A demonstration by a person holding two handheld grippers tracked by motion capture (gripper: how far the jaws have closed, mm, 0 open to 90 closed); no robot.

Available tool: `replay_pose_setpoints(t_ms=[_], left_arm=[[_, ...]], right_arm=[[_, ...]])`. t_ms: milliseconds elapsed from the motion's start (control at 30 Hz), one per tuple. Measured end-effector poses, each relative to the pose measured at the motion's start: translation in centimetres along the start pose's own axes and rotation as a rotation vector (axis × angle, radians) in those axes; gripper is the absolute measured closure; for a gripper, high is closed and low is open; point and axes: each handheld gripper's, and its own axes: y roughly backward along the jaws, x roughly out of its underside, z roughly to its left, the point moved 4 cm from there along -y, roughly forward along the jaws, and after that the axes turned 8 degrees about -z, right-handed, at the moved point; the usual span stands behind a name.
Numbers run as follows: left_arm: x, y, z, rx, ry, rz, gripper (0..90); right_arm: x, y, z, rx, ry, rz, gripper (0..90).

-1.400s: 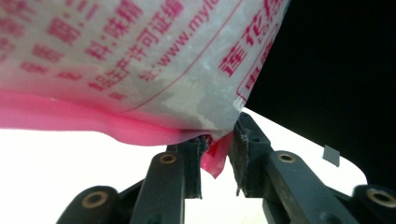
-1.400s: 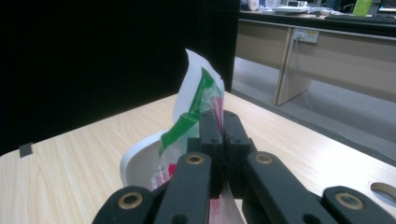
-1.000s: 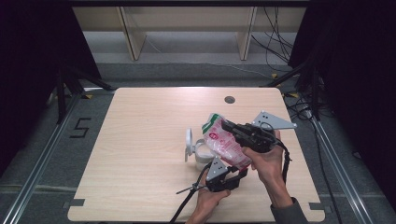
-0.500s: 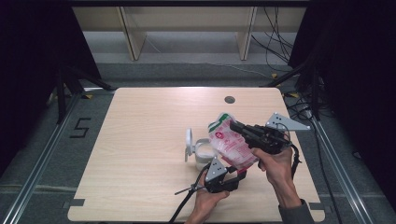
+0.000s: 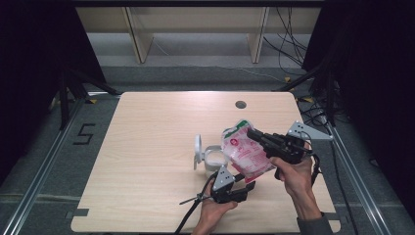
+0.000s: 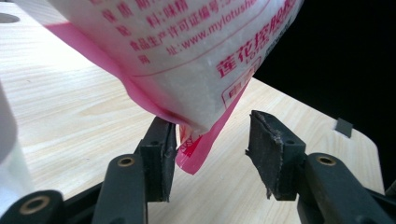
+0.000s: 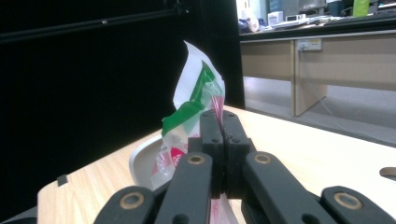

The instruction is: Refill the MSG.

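Right gripper (image 5: pixel 254 134): jaws clamped flat on the upper part of the pink-and-white plastic bag (image 5: pixel 244 154), near its green-and-white top; bag held clear of the counter (image 5: pixel 147 161), above its right half. In the right gripper view, jaws pressed together with bag film (image 7: pixel 194 116) pinched between them and rising above the tips.

Left gripper (image 5: pixel 247 190): positioned below the bag, near the counter's front edge, held in the left hand (image 5: pixel 213 210). Jaws apart, having just been opening. In the left gripper view, lower pink corner of the bag (image 6: pixel 196 154) hanging between the jaws, touching the inner face of the jaw at the left of that view, well clear of the jaw at the right; not squeezed.

White lidded cup (image 5: pixel 208 155): lying on its side on the counter just left of the bag, lid swung open. Contact between cup and bag not determinable.

Round hole (image 5: pixel 240 104) in the counter, toward the far edge. Right hand (image 5: pixel 296 176) wrapped around the right gripper's handle.
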Motion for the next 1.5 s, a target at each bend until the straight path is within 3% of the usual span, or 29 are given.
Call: replay_pose_setpoints(t_ms=[67,100,133,200,267,333,400,433,467,567,600,633,667,700,800,867,933,1000,1033,1067,1133,1200,1367,1400,1467,1500], left_arm=[[-0.1,0.1,-0.1,-0.003,0.001,0.007,49.0],[-0.1,0.1,-0.1,0.004,-0.002,0.004,48.3],[0.0,0.1,-0.1,0.006,-0.012,0.009,48.5],[0.0,0.1,-0.1,0.001,-0.015,0.009,48.1],[0.0,0.2,-0.1,-0.01,-0.025,0.012,46.5],[0.0,0.4,-0.1,-0.021,-0.032,0.016,45.6],[-0.1,0.6,0.0,-0.012,-0.019,0.008,46.0],[-0.2,0.7,0.0,0.002,-0.011,0.002,45.9],[-0.2,0.8,0.0,-0.005,-0.016,0.01,45.3],[-0.3,1.0,0.0,0.006,-0.026,0.015,44.4],[-0.2,1.1,-0.1,0.006,-0.03,0.019,44.4],[-0.2,1.2,-0.1,0.003,-0.03,0.025,44.3],[-0.1,1.1,-0.2,0.023,-0.03,0.016,44.3],[-0.1,1.2,-0.3,0.031,-0.035,0.02,44.3],[0.0,1.4,-0.4,0.013,-0.047,0.037,44.4],[0.1,1.5,-0.5,0.029,-0.035,0.022,44.4],[0.0,1.7,-0.5,0.026,-0.048,0.032,44.4],[-0.1,2.1,-0.6,0.036,-0.051,0.02,44.4],[-0.4,2.1,-0.5,0.049,-0.091,0.002,44.4],[-0.4,2.4,-0.6,0.052,-0.079,0.005,44.4],[-0.6,2.9,-0.7,0.033,-0.055,0.005,44.4],[-0.7,3.3,-0.7,0.03,-0.06,0.008,44.3],[-0.6,4.4,-0.8,0.021,-0.082,0.01,43.8],[-0.6,4.5,-0.6,0.03,-0.083,0.001,43.7],[-0.5,5.2,-0.2,0.017,-0.129,0.015,43.6],[-0.4,5.4,-0.2,0.011,-0.115,0.015,43.5]], right_arm=[[0.0,0.2,0.1,-0.006,-0.046,-0.032,90.0],[0.0,0.3,-0.2,-0.007,-0.009,-0.038,90.0],[0.0,0.4,0.0,-0.007,-0.035,-0.04,90.0],[0.0,0.7,-0.2,-0.008,-0.002,-0.031,90.0],[0.1,0.9,-0.3,0.006,-0.006,-0.037,90.0],[0.3,1.2,-0.3,0.017,-0.04,-0.01,90.0],[0.5,1.3,-0.6,0.022,-0.025,-0.029,90.0],[0.5,1.5,-0.7,0.033,-0.026,0.001,90.0],[0.7,1.5,-0.9,0.031,-0.016,-0.021,90.0],[0.9,1.9,-1.1,0.052,-0.033,-0.012,90.0],[0.9,1.9,-1.3,0.049,-0.008,-0.018,90.0],[1.0,2.0,-1.2,0.056,-0.029,-0.014,90.0],[1.0,2.1,-1.3,0.048,-0.014,-0.006,90.0],[1.1,2.2,-1.2,0.054,-0.044,-0.001,90.0],[1.5,2.3,-1.4,0.055,-0.039,0.003,90.0],[1.9,2.3,-1.7,0.056,-0.044,0.005,90.0],[2.2,2.5,-2.1,0.055,-0.03,0.005,90.0],[2.5,2.7,-2.3,0.07,-0.064,0.008,90.0],[2.5,2.9,-2.5,0.069,-0.061,-0.013,90.0],[2.5,3.1,-2.5,0.077,-0.076,-0.013,90.0],[2.5,3.4,-2.6,0.084,-0.065,-0.008,90.0],[2.5,3.6,-2.7,0.086,-0.069,-0.014,90.0],[2.6,4.3,-3.0,0.104,-0.074,-0.019,90.0],[2.7,4.5,-3.3,0.104,-0.049,-0.027,90.0],[2.7,4.8,-3.4,0.121,-0.071,-0.023,90.0],[2.7,5.1,-3.7,0.129,-0.066,-0.029,90.0]])
